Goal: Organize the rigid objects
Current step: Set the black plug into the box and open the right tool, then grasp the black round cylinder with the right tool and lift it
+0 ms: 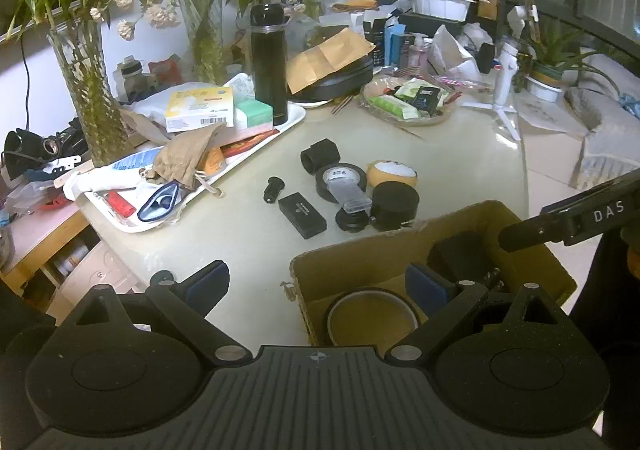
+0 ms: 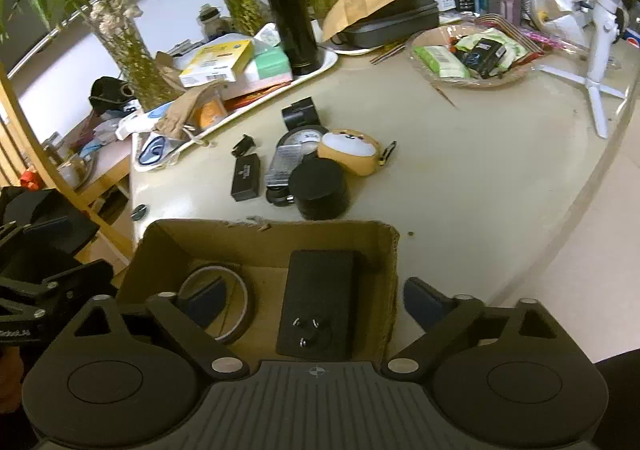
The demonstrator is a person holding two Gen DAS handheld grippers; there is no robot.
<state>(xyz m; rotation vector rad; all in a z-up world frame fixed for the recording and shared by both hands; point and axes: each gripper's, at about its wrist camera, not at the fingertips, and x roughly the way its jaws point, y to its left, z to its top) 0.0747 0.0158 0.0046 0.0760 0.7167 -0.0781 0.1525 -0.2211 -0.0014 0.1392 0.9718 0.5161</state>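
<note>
Inside the cardboard box (image 2: pixel 384 250) at the surface's (image 2: pixel 460 190) near edge lay a black power adapter (image 2: pixel 320 302); right tongs (image 2: pixel 316 302) and left tongs (image 1: pixel 320 286) stood wide, empty.

One cardboard box (image 2: pixel 272 242) holds two items (tape roll (image 2: pixel 216 302), black adapter (image 2: pixel 316 306)); perhaps seven lie loose beyond.

Cardboard box (image 2: pixel 192 242): matt brown, torn rough rim. Power adapter (image 2: pixel 316 306) inside: matt black plastic, metal prongs. Tape roll (image 2: pixel 216 302): glossy. Table (image 2: pixel 460 178): smooth, pale, slight sheen. Flask (image 2: pixel 290 10): glossy black.
</note>
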